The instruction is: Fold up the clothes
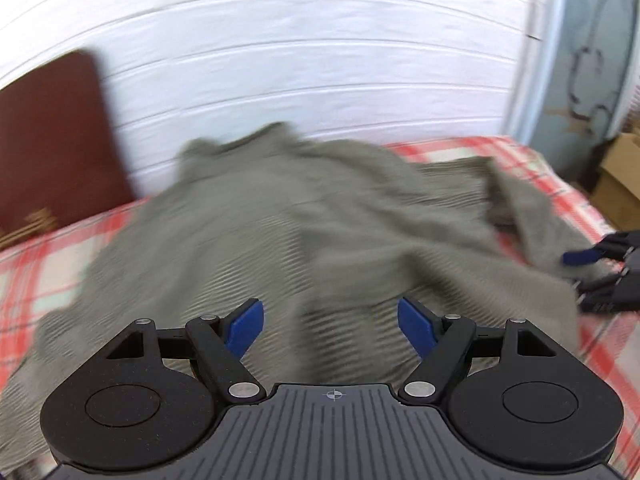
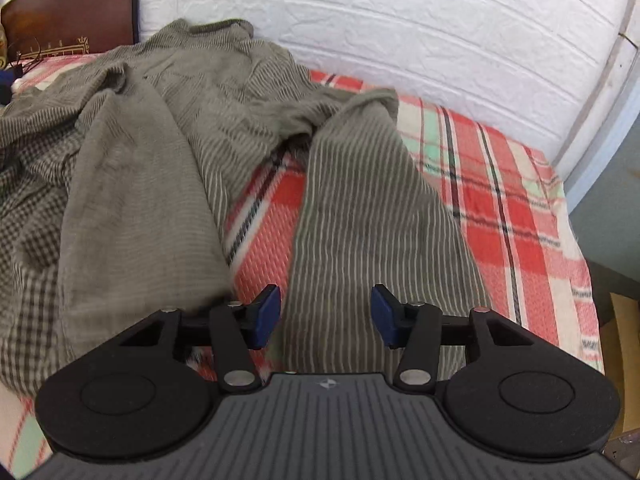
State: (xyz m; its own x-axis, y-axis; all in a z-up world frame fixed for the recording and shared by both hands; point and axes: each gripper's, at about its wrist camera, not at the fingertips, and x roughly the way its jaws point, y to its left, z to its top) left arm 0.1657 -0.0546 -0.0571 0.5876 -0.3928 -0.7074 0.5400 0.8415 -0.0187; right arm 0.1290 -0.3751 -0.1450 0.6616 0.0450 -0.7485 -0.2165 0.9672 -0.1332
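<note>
A crumpled olive-grey striped garment (image 1: pixel 280 220) lies spread over a red plaid bed cover (image 1: pixel 460 152). My left gripper (image 1: pixel 330 320) hovers open above the garment's near part, with nothing between its blue pads; this view is blurred. In the right wrist view the garment (image 2: pixel 160 140) fills the left, and one long sleeve (image 2: pixel 360 200) runs down toward me. My right gripper (image 2: pixel 325 314) straddles the near end of that sleeve, jaws apart, and the cloth lies between the pads without being pinched. The right gripper (image 1: pixel 580 272) also shows at the right edge of the left wrist view, at the sleeve's end.
A white brick-pattern wall (image 2: pixel 400 20) runs behind the bed. A dark brown headboard (image 2: pixel 72 8) stands at the far left. A cardboard box (image 1: pixel 620 184) sits beyond the bed's right edge. Bare plaid cover (image 2: pixel 500 200) shows to the right of the sleeve. A checked cloth (image 2: pixel 28 220) lies at the left.
</note>
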